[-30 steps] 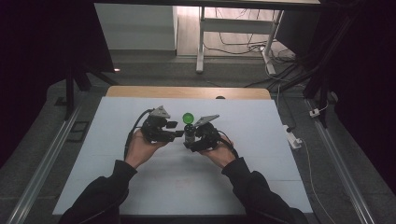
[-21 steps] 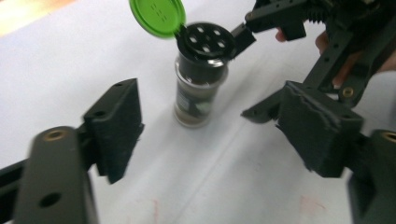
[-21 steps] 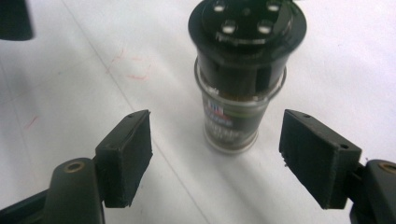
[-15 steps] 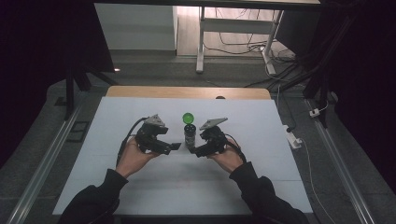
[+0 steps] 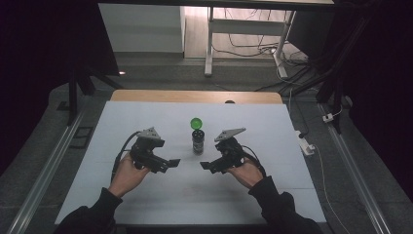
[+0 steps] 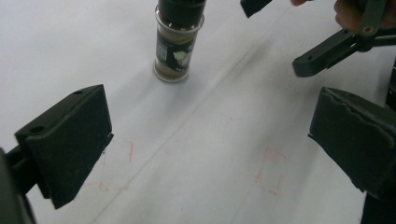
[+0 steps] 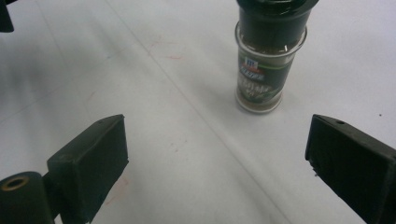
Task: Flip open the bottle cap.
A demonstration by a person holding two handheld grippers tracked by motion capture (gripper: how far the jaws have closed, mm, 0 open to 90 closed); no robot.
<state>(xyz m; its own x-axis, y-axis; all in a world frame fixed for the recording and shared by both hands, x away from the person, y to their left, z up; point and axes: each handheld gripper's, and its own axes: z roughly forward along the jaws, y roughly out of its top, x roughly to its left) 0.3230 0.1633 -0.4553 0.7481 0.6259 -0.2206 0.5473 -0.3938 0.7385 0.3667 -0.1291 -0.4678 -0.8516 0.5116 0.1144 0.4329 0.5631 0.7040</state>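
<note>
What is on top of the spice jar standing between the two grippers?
The spice jar wears a dark cap with its green flip lid standing open. The shaker top beneath cannot be made out.

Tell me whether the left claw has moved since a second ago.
Yes. In the high view the left claw has drawn back from the spice jar, leftward and toward the table's near edge; its jaws have just been opening, with nothing between them.
</note>
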